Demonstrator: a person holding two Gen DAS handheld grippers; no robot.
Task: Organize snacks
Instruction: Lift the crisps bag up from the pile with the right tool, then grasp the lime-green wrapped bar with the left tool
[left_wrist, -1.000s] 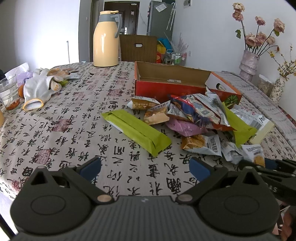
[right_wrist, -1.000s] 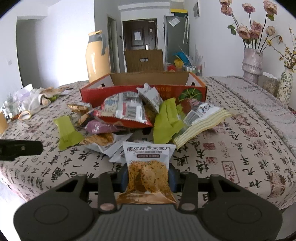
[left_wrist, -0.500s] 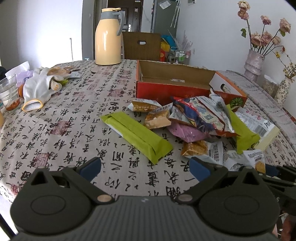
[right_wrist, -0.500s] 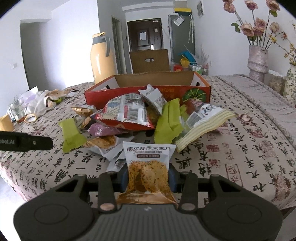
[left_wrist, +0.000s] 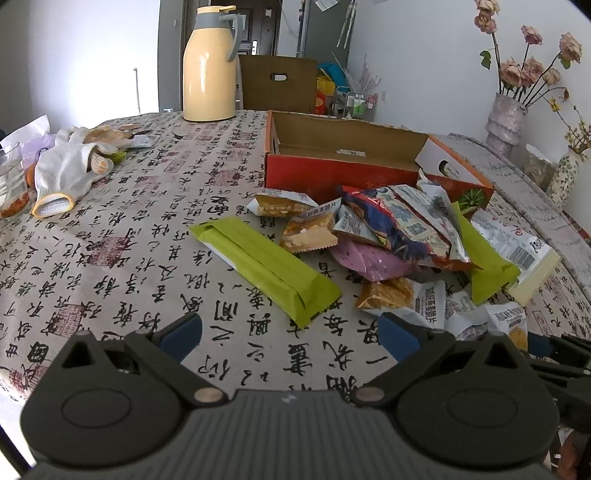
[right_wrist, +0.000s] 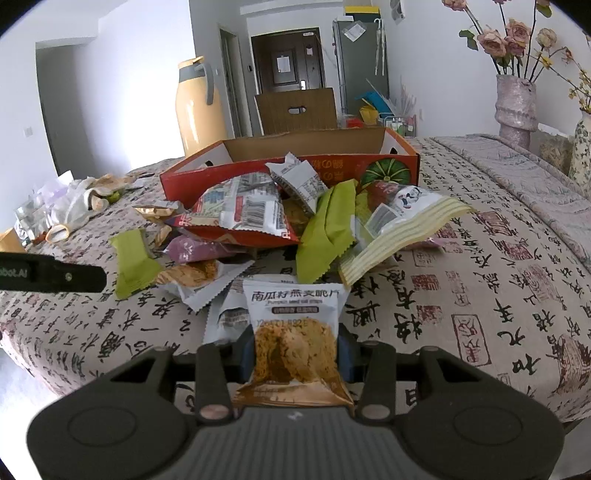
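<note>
Snack packet (right_wrist: 295, 332), crinkly foil with a clear window on golden crisps, sits clenched in the right hand-held gripper (right_wrist: 293, 354) above the table (right_wrist: 480, 295) edge. Left hand-held gripper (left_wrist: 288, 332) spread wide, empty, over bare patterned cloth beside the flat green wrapper (left_wrist: 266, 266).

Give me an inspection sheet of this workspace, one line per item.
Surface: table under a calligraphy-print cloth.
Job's things: snack pile in front of an open red box, which looks empty; green pack lies apart.
Clutter: thermos, gloves, glass.
Grippers: left gripper open, empty; right gripper shut on a crisp packet.
Cables: nothing seen.
Surroundings: flower vases, chair, fridge, door.
</note>
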